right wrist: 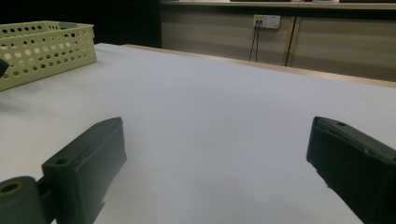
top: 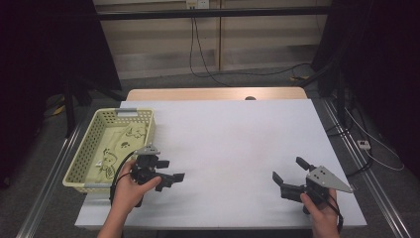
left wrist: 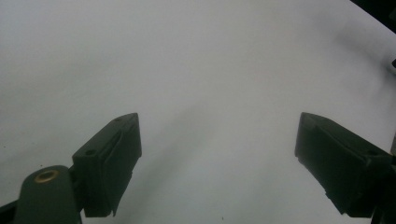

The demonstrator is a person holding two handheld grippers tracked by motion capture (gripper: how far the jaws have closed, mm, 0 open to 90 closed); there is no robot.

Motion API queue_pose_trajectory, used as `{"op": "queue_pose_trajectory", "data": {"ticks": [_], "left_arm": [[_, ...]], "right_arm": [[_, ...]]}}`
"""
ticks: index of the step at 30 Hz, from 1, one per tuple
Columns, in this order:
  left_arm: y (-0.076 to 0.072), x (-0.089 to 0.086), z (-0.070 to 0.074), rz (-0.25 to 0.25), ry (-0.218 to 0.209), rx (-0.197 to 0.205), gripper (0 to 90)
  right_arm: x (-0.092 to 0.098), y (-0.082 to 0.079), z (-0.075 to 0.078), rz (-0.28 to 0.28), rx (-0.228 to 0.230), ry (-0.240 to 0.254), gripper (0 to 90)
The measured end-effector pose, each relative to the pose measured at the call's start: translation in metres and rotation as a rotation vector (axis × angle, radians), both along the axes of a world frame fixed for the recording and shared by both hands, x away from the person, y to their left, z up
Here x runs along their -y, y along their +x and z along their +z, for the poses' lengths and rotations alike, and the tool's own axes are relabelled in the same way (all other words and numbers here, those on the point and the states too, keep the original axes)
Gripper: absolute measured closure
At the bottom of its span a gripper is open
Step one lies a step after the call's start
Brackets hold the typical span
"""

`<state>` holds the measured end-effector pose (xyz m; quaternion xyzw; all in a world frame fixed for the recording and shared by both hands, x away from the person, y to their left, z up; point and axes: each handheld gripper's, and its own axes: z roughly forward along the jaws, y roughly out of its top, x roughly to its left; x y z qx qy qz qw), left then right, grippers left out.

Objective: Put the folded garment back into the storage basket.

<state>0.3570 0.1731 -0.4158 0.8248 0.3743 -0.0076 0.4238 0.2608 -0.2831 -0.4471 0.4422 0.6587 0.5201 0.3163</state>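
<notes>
Left gripper (top: 173, 169): held in the left hand (top: 130, 187) over the white table (top: 237, 139), at 8 o'clock on the tabletop. Jaws spread wide, nothing between them. In the left gripper view the jaws frame bare table surface (left wrist: 210, 93).

Right gripper (top: 291, 170): held in the right hand (top: 319, 210) at 4 o'clock on the tabletop, well apart from the left gripper. Jaws released and wide, pointing toward 10 o'clock, nothing between them. In the right gripper view the gripper (right wrist: 217, 154) sits low over the table (right wrist: 224, 107).

Basket (top: 78, 163): pale yellow, perforated walls, at 9 o'clock on the tabletop, its left side hanging past the table edge. It stands just beside the left gripper. A printed cloth (top: 119, 144) lies inside it. In the right gripper view the basket (right wrist: 42, 51) stands at 10 o'clock
</notes>
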Motion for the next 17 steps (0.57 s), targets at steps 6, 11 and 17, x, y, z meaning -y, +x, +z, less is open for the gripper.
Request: {"op": "queue_pose_trajectory", "data": {"ticks": [6, 11, 17], "left_arm": [[-0.0032, 0.0000, -0.0006, -0.019, 0.001, 0.008, 15.2], [-0.0049, -0.0003, -0.0010, -0.020, -0.013, 0.011, 15.2], [-0.0048, 0.0003, -0.0017, -0.017, -0.015, 0.015, 15.2]], "right_arm": [[-0.0004, -0.0001, -0.0003, 0.002, 0.000, -0.002, 4.4], [-0.0003, -0.0007, 0.0002, 0.006, 0.000, -0.004, 4.4], [-0.0003, -0.0008, 0.0001, 0.008, -0.002, -0.008, 4.4]]}}
